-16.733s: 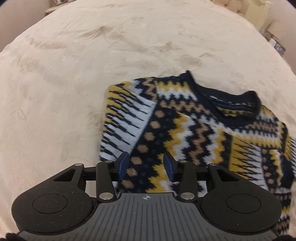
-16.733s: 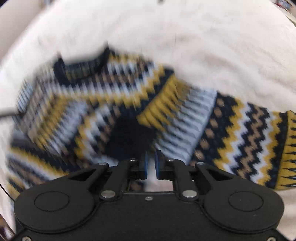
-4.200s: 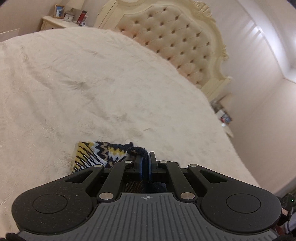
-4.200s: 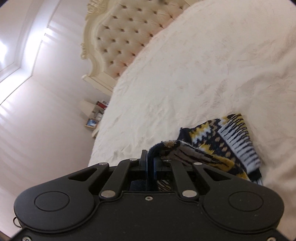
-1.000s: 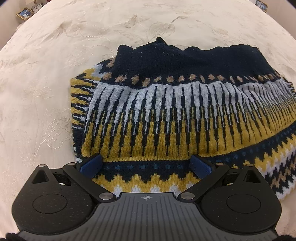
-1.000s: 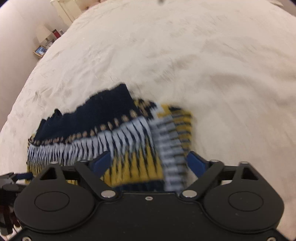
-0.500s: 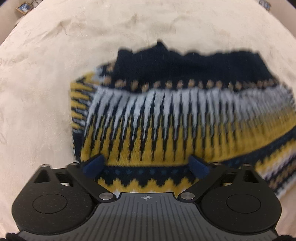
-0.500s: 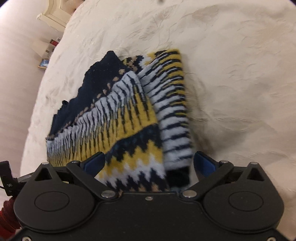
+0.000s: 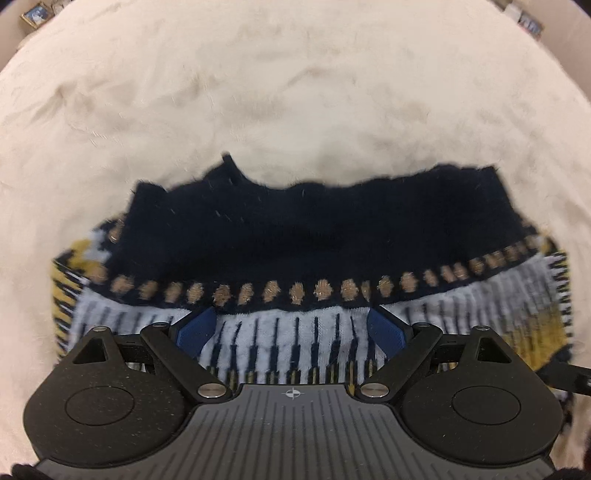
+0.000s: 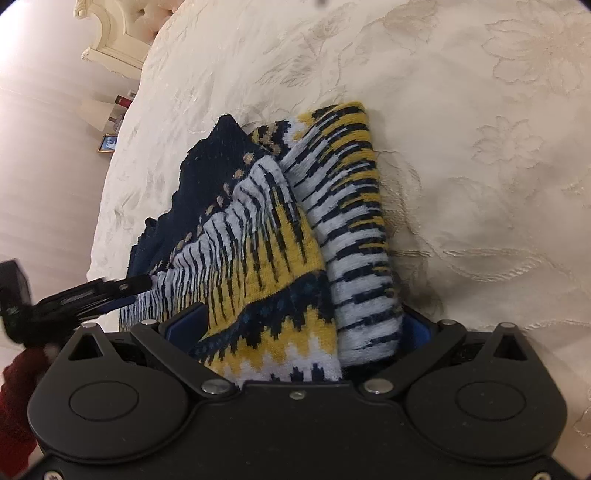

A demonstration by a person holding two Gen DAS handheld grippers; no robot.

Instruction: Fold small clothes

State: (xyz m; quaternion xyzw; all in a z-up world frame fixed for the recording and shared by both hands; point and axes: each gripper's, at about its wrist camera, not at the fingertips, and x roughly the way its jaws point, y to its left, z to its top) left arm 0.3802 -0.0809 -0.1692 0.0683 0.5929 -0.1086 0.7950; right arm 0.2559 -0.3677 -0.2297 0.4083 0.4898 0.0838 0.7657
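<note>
A small knitted sweater in navy, yellow, white and tan lies folded on the cream bedspread, its navy hem band on top and farthest from me. My left gripper is open, low over the white-striped part, its blue pads wide apart. In the right wrist view the sweater shows as a thick folded stack. My right gripper is open with the stack's near end between its jaws. The left gripper shows at the stack's left side.
The cream embroidered bedspread spreads all round the sweater. A cream headboard and a bedside table with a framed photo lie at the far left. Small framed items sit beyond the bed's far edge.
Both grippers have moved forward over the folded sweater and stay open. The right gripper's jaws now straddle the stack's end. The left view now sits over the white stripes.
</note>
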